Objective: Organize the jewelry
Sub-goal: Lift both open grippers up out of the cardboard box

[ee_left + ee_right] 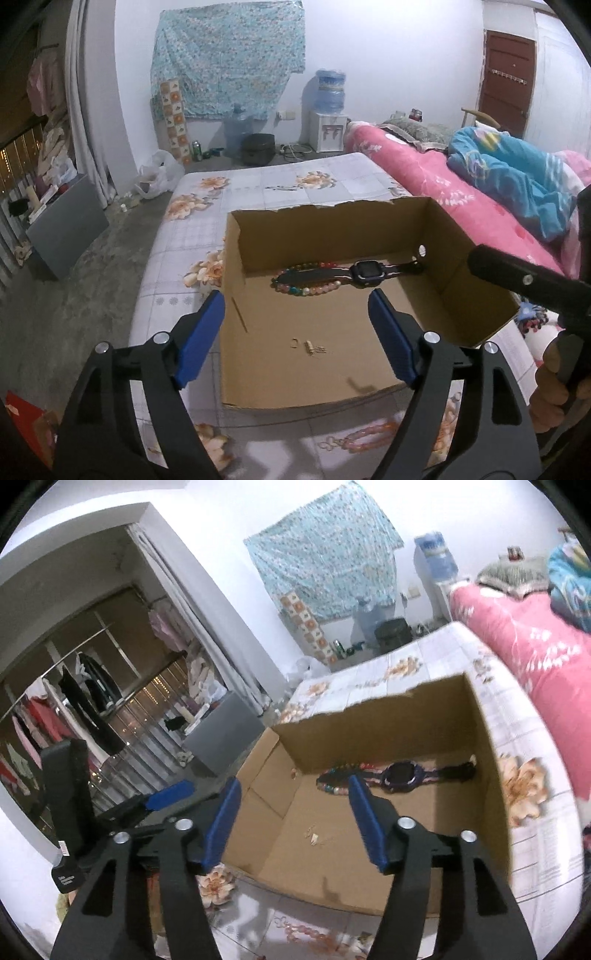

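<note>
An open cardboard box (476, 295) (491, 775) stands on the flowered bed sheet. Inside at its far end lie a dark smartwatch (364, 271) (400, 775) and a bracelet of coloured beads (306, 290) (334, 788). Small gold pieces (308, 345) (314, 836) lie on the box floor. A pink bead bracelet (369, 437) (306, 932) lies on the sheet in front of the box. My left gripper (297, 301) is open and empty above the box's near part. My right gripper (293, 788) is open and empty above the box.
A pink quilt (443, 184) and a blue blanket (517, 173) lie along the right of the bed. The bed's left edge drops to a concrete floor (74, 295). A grey cabinet (66, 225) stands on the floor. The left gripper (168, 794) shows in the right wrist view.
</note>
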`<action>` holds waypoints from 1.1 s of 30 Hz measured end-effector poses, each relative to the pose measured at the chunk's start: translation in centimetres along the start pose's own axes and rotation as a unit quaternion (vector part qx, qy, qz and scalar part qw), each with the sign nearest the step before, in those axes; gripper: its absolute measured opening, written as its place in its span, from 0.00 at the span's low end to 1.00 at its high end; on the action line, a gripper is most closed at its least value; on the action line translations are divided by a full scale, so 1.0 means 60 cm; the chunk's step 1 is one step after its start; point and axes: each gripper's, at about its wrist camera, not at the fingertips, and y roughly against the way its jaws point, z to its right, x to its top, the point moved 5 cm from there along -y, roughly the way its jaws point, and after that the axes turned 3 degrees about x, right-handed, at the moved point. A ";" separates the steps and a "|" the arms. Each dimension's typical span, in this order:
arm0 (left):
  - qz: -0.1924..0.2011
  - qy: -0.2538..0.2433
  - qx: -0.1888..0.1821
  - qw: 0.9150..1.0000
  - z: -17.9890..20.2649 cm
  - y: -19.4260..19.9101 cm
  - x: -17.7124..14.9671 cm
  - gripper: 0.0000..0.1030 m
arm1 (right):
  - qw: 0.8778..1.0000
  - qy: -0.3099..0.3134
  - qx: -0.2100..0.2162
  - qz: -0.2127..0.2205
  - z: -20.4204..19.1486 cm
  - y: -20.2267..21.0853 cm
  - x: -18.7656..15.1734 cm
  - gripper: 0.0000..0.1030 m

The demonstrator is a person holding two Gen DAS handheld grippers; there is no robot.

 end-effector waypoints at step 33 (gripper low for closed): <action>0.029 0.068 -0.063 0.995 -0.046 0.144 -0.074 0.91 | 0.937 0.165 -0.299 0.071 -0.145 0.120 0.032 0.94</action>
